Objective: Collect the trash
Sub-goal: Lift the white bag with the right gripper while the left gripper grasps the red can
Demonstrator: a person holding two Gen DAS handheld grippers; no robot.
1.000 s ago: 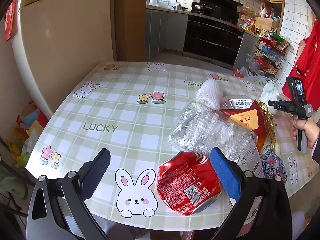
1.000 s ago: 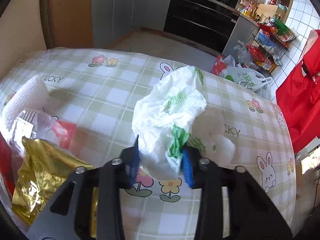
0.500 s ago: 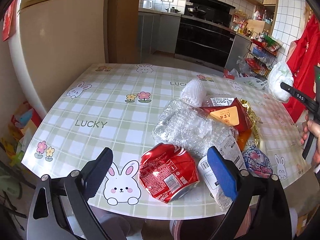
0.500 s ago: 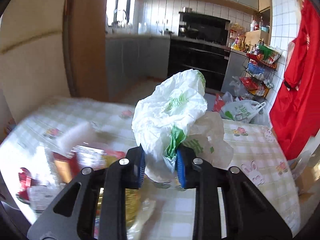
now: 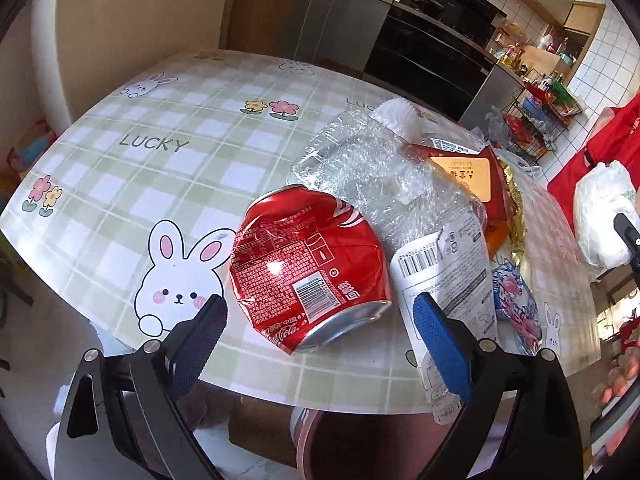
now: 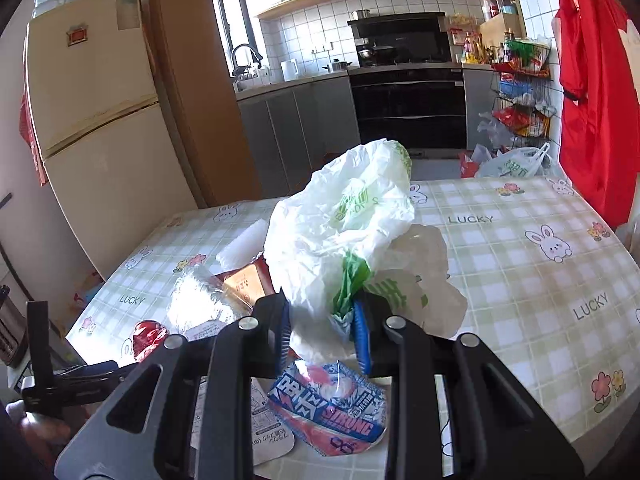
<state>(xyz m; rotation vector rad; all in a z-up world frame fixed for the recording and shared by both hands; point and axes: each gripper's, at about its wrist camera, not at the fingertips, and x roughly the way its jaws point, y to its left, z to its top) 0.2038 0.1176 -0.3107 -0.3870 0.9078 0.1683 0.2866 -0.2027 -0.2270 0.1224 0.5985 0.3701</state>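
My right gripper (image 6: 322, 330) is shut on a crumpled white plastic bag with green print (image 6: 344, 228) and holds it above the table's near edge. The bag also shows at the right of the left wrist view (image 5: 600, 212). My left gripper (image 5: 318, 322) is open, its jaws either side of a crushed red cola can (image 5: 308, 268) lying on the checked tablecloth (image 5: 168, 160). Behind the can lie clear crinkled plastic (image 5: 376, 172), a white barcode wrapper (image 5: 448, 280), a red and orange packet (image 5: 472, 176), gold foil (image 5: 514, 204) and a blue and pink wrapper (image 6: 332, 408).
A white foam fruit net (image 5: 396, 114) lies at the far side of the pile. A beige fridge (image 6: 100, 120) stands left of the table. Kitchen cabinets, an oven (image 6: 408, 100), a wire rack (image 6: 520, 96) and floor bags (image 6: 512, 164) are beyond. Red cloth (image 6: 592, 100) hangs right.
My right gripper carried the bag up off the table and back toward the near edge. My left gripper moved in closer, so the can now sits between its open jaws.
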